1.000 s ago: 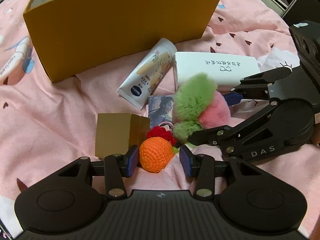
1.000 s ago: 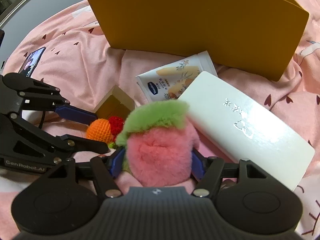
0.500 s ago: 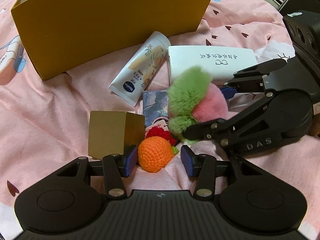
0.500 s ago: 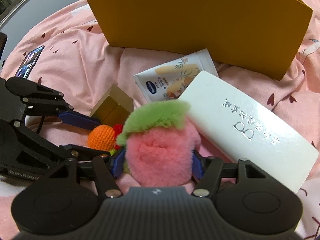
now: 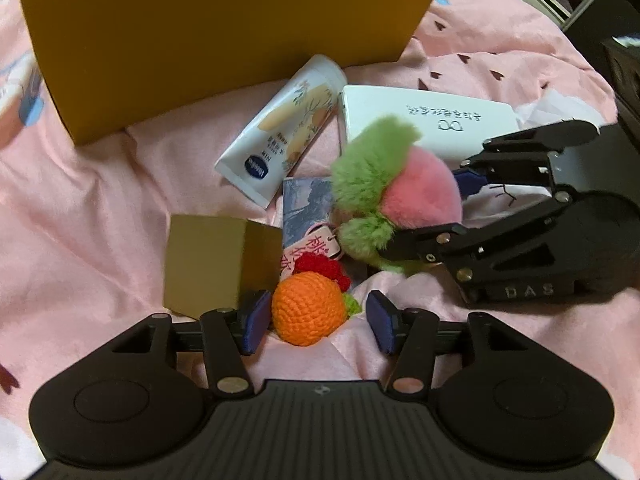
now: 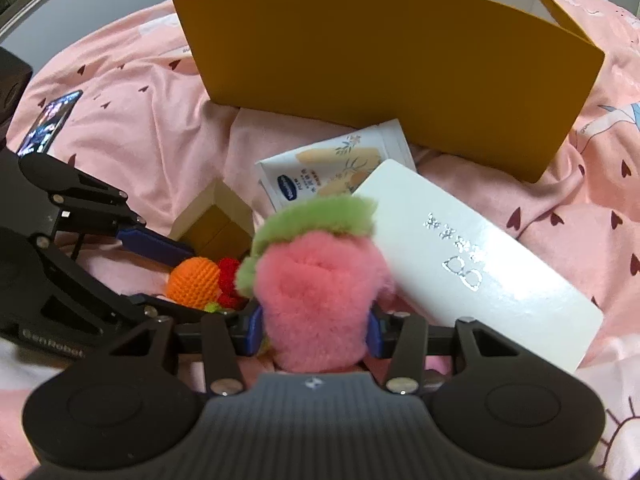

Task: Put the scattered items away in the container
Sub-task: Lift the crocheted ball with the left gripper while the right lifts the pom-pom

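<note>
An orange crochet ball [image 5: 308,308] lies on the pink bedsheet between the pads of my left gripper [image 5: 316,316]. Its jaws are opening; the right pad stands clear of the ball. My right gripper [image 6: 312,332] is closing on a fluffy pink plush with a green top [image 6: 316,280], and both blue pads press into its fur. In the left wrist view its fingers flank the plush [image 5: 416,196] from the right. The open yellow box [image 5: 224,40] stands behind the items.
Between the plush and the yellow box [image 6: 384,72] lie a white hand cream tube [image 5: 280,136] and a flat white box [image 6: 472,264]. A small gold box [image 5: 204,264], a picture card [image 5: 306,204] and a red crochet piece [image 5: 320,268] crowd the orange ball. A phone [image 6: 48,120] lies far left.
The left jaws have widened around the orange ball. The right jaws have narrowed onto the plush, squeezing its sides. The plush sits a little higher, showing a pink tag beneath it.
</note>
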The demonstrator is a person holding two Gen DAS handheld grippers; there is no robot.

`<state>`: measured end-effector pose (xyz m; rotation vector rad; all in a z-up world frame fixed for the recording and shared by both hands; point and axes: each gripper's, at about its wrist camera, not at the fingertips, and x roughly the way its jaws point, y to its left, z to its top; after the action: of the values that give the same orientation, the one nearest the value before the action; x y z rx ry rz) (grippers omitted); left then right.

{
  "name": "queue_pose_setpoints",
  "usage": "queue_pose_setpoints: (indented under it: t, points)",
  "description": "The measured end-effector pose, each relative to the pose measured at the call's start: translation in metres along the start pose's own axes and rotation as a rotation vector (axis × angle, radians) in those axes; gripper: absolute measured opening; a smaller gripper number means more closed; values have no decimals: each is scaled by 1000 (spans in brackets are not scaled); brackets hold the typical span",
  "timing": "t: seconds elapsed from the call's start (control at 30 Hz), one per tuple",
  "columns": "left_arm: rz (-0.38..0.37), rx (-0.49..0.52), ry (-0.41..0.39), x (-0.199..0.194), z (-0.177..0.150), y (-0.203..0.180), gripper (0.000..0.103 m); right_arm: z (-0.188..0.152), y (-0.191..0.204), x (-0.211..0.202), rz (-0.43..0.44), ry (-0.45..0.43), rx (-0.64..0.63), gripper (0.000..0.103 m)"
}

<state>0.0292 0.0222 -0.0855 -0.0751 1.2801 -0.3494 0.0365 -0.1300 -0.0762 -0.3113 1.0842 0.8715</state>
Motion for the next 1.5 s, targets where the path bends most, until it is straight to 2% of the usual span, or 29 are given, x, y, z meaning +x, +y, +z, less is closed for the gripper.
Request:
queue_pose_setpoints:
  t: [0.27,0.43,0.67,0.77,0.87,0.97,1.5]
  points:
    - [-27,-32,3,1,-1,6,56,1,2,-7,-19,-53,-22,62]
    - [-27,-45,-12,-1,-4,8,54,4,3,-3,-9,-62,-30,62]
    - [-17,-49,-27,-5,-8,8,54,4,7,16,1,-27,-55,63]
    - [-16,-49,-26,-5,-8,8,54,6,7,23,14,-34,-63,62]
    - [-16,-47,-26,-6,-8,8,54,5,12,26,-4,-34,-90,54]
    - [-17,-49,-31,-7,-8,9,54,3,13,24,-9,-40,-96,51]
    - [-5,-36,-133,-40,-4,6,54,10,4,-32,-8,-209,-59,50]
